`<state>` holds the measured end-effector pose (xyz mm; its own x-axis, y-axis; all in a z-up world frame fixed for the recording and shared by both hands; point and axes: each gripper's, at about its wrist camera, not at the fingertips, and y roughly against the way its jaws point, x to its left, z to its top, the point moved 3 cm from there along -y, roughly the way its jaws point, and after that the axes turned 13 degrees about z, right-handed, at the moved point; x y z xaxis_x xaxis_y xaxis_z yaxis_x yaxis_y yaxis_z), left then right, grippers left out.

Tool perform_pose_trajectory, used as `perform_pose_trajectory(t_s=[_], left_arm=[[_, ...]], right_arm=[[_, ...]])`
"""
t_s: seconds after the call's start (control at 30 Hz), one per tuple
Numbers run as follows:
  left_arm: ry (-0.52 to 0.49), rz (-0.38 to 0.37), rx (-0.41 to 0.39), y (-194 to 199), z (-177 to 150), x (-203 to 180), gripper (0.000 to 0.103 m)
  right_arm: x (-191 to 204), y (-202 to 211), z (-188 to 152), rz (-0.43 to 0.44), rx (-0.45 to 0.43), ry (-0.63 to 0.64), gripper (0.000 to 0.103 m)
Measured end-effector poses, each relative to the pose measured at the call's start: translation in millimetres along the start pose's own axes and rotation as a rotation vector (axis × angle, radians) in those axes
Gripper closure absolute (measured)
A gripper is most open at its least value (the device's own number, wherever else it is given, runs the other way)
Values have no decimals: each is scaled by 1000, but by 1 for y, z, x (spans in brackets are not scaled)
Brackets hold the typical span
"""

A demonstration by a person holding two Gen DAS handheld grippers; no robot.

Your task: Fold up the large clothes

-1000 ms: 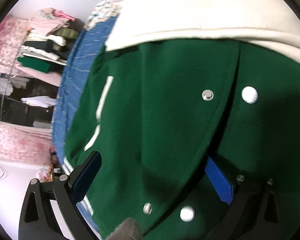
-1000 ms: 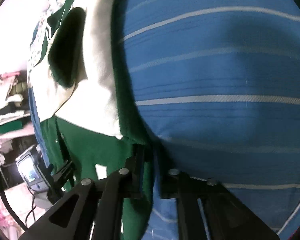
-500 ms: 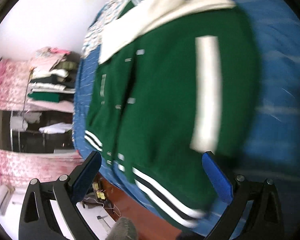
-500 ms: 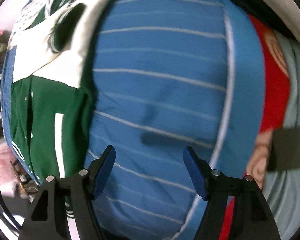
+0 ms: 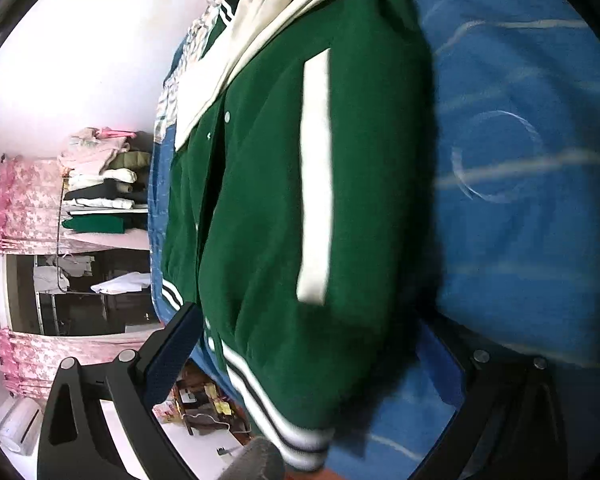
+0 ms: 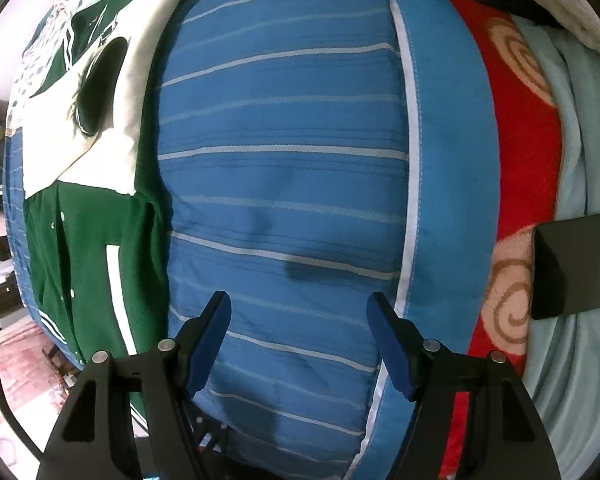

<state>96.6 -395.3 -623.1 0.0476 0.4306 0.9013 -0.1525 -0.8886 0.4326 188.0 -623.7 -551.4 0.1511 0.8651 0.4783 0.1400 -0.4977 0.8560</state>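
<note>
A green varsity jacket (image 5: 268, 208) with cream sleeves, white pocket stripes and snap buttons lies flat on a blue striped bedspread (image 5: 520, 208). My left gripper (image 5: 304, 360) is open and empty, held above the jacket's striped hem. In the right wrist view the jacket (image 6: 88, 220) lies at the left, its cream sleeve (image 6: 112, 92) folded across the chest. My right gripper (image 6: 300, 340) is open and empty over bare bedspread (image 6: 284, 184), to the right of the jacket.
A red patterned blanket (image 6: 520, 184) and a pale blue cover (image 6: 572, 360) lie at the bed's right, with a dark flat slab (image 6: 576, 264) on them. Shelves of folded clothes (image 5: 100, 184) and pink curtains (image 5: 24, 200) stand beyond the bed's left edge.
Both grippers let go of the jacket and pulled back from it. The right gripper opened and swung right over the bedspread. The jacket now lies folded narrower.
</note>
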Motion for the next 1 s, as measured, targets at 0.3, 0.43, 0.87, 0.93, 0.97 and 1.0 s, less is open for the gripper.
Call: perform_pose_trajectory(t_s=[0.3,0.43,0.87,0.93,0.97,1.0], left_arm=[[148,131,104,-45,16,35,0],[198,131,96,-46,14,52,0],[263,-93,32,-47,10,92,87],[273,-119,34,-49,10,100,87],[279,-135,39,-51,10,104,87],[283,-149,43,-53,11,109,87]], right_arm=[[27,-19,15,55,-9,9,31],[35,-28,36,162,-15,51,31],[90,-88,155,755,-2,30,18],[98,-93,165,793,2,10,19],[103,-95,170,807,1,-9,34],[107,-95,173,822,-4,-16,45]])
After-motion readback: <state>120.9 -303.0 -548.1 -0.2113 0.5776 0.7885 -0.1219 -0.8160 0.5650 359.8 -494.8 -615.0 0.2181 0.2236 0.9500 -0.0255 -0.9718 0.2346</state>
